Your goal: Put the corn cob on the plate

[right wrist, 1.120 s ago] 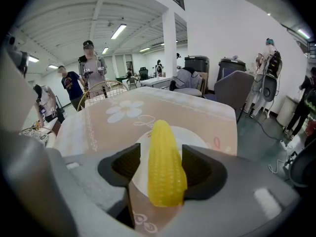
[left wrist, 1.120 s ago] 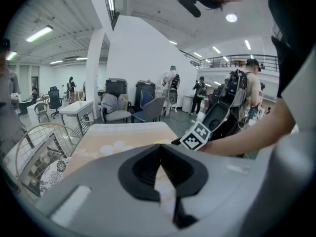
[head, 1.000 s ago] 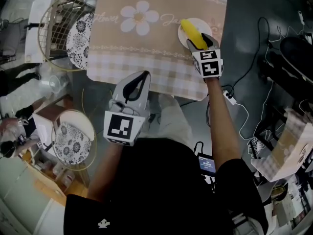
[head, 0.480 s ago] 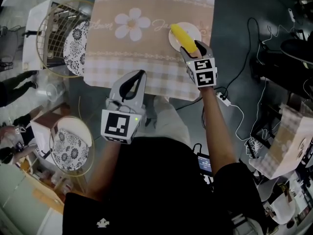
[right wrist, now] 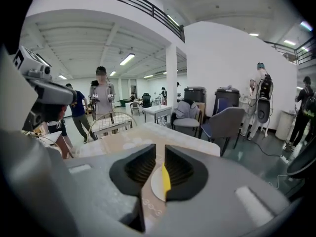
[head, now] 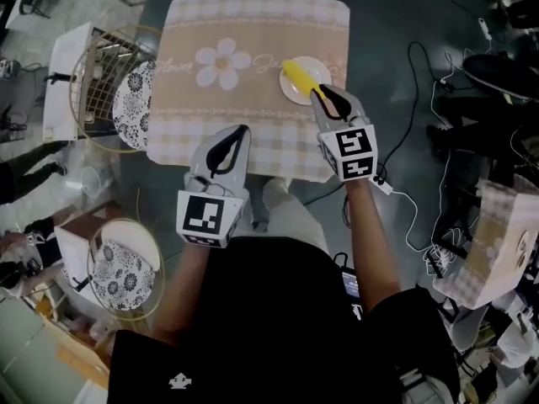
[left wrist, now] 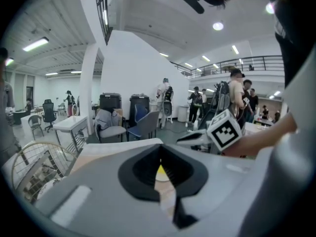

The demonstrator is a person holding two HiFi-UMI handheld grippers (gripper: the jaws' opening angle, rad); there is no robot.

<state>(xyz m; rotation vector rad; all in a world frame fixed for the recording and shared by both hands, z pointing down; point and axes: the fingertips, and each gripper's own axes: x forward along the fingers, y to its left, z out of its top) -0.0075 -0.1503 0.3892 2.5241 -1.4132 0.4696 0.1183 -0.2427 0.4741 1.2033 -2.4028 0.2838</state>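
Right tool (right wrist: 160, 152) first: the jaws are closing, only a narrow slot is left between the ribbed pads, and there's nothing in that slot. It's let go and empty. Looking down the slot I can see the corn cob (right wrist: 165, 181) lying beyond the pads and clear of them.

Left tool (head: 240, 130) has its tips pressed together on nothing. It's parked over the near edge of the counter (head: 253, 23), well to the left of the other one.

From the head view the yellow cob is lying on the small white plate (head: 321, 72), angled across it, with one end pointing at the right tool's tips. Those tips line up with the plate's near rim. The plate sits toward the right side of the counter, on a beige checked cloth (head: 261, 141) with a big white daisy printed left of the plate.

Further out there's a wire basket (head: 88, 74) off the counter's left side with a patterned dish (head: 135, 91) leaning in it, and a bunch of cables (head: 413, 192) trail over the floor on the right.
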